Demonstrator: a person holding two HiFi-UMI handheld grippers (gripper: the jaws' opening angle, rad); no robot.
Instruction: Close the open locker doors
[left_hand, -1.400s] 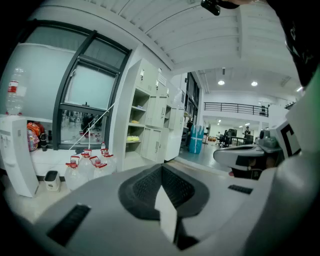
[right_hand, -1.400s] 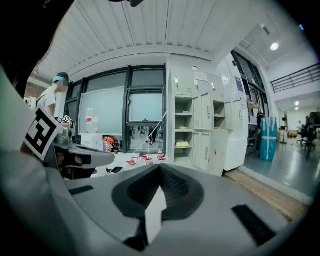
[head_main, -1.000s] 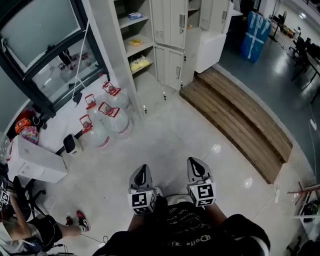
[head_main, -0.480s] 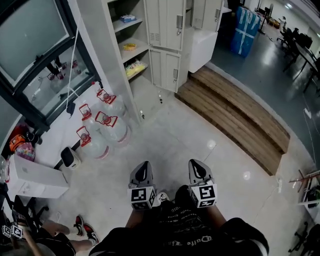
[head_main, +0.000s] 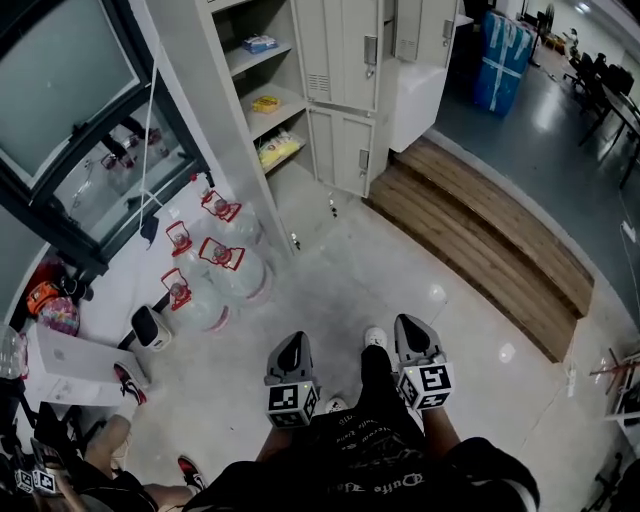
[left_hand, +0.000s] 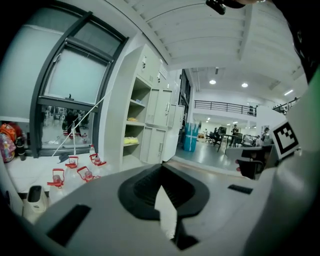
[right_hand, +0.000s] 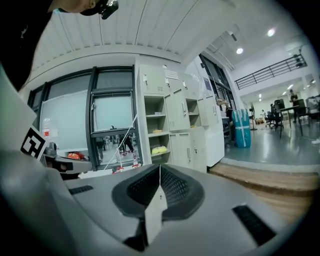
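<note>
the left gripper (head_main: 291, 352) and right gripper (head_main: 413, 332) have their jaws pressed together on nothing, near over the floor (head_main: 350, 270). the lockers (head_main: 345, 60) stand far ahead, their left shelves (head_main: 262, 100) uncovered.

Bright, even indoor light falls from round white ceiling lamps (left_hand: 213, 81), which leave two small glare spots on the glossy pale grey floor (head_main: 330, 270) in the head view. Shadows are soft, and the open compartments of the pale grey metal lockers (head_main: 345, 60) sit in mild shade. Both gripper views bow straight lines strongly, darken to black at the corners and blur the nearest foreground.
</note>
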